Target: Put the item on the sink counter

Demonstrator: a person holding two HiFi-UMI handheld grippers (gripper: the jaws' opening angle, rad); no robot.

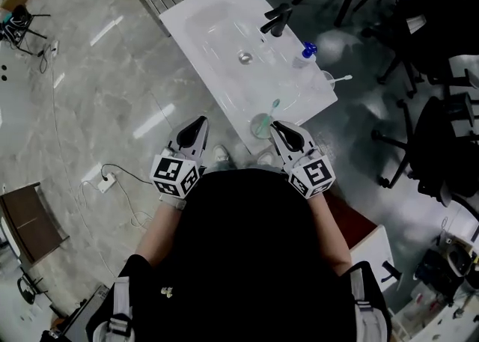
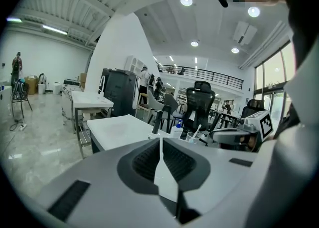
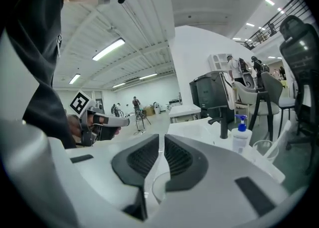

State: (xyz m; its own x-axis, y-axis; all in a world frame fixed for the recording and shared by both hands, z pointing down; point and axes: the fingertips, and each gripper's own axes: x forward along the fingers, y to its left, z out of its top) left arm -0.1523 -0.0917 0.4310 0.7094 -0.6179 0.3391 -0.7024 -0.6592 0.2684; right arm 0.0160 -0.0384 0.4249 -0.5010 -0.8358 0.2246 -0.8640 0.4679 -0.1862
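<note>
A clear cup holding a teal toothbrush stands upright at the near edge of the white sink counter.
</note>
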